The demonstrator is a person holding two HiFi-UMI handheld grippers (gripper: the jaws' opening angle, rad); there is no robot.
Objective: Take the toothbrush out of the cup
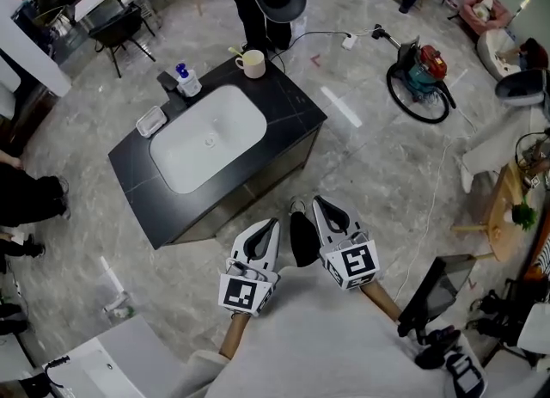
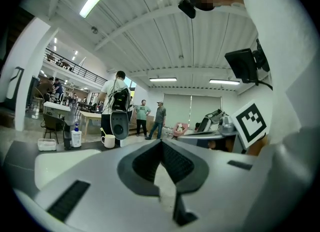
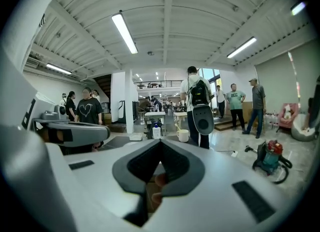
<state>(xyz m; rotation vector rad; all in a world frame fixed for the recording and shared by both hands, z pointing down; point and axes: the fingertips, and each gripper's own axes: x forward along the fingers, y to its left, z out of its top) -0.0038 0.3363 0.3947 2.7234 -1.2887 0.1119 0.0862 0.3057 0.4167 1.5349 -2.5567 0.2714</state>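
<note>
Both left gripper (image 1: 271, 226) and right gripper (image 1: 320, 205) jaws together; only head view shows drain (image 1: 209, 140).

Black vanity counter (image 1: 290, 106), cup (image 1: 252, 64), pump bottle (image 1: 187, 82), soap dish (image 1: 150, 120)

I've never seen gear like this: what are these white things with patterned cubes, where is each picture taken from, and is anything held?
No robot here: a person holds a gripper in each hand. The head view looks down from the person's head at the left gripper and right gripper. The other two pictures come from cameras riding on each gripper, looking along its fingers. Both pairs of fingers are closed and empty. Ahead stands a black counter with a white sink; near its far edge a cup holds the toothbrush, with a white bottle and small tray nearby.
</note>
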